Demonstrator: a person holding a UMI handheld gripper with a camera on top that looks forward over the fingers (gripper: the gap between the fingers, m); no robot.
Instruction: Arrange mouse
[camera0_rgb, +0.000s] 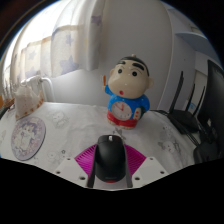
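Observation:
A black computer mouse (110, 152) sits between my two fingers, its length pointing away from me. The magenta pads (84, 157) press against its left and right sides with no gap showing. My gripper (110, 165) is shut on the mouse, holding it over the near part of a white table (70, 118). The mouse's underside and the table right beneath it are hidden.
A cartoon-boy figure with a clock on its belly (128, 92) stands on the table beyond the mouse. A round patterned coaster (28, 136) lies to the left, with an orange-brown object (23, 97) behind it. A dark chair (196, 95) is at the right.

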